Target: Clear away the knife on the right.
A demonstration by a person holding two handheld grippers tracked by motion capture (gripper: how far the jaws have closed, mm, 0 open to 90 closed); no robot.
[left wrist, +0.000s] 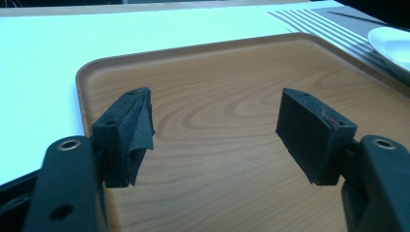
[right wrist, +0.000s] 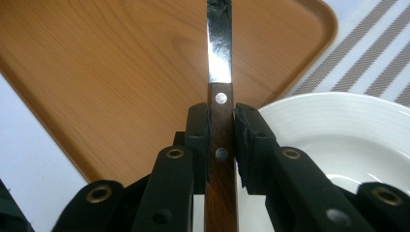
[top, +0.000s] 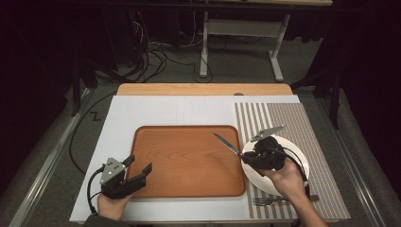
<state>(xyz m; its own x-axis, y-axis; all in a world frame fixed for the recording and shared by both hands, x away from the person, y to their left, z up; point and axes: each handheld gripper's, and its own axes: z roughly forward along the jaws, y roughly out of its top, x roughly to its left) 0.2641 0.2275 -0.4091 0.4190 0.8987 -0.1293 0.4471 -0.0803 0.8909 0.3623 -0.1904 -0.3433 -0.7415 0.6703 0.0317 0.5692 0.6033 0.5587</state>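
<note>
My right gripper [top: 247,154] [right wrist: 221,140] is shut on the brown wooden handle of a knife [top: 227,143] [right wrist: 220,96]. The steel blade points up and left over the right part of the wooden tray [top: 189,189] [right wrist: 96,72]. That gripper hovers over the left rim of the white plate [top: 295,153] [right wrist: 338,125]. At the tray's front left corner my left gripper [top: 140,164] [left wrist: 215,130] stands open with nothing between its pads, low over the tray [left wrist: 217,72].
A fork [top: 269,201] lies on the striped placemat [top: 307,123] in front of the plate. The tray rests on a white board [top: 165,111] on a wooden table. The plate's edge [left wrist: 391,46] lies beyond the tray's right rim.
</note>
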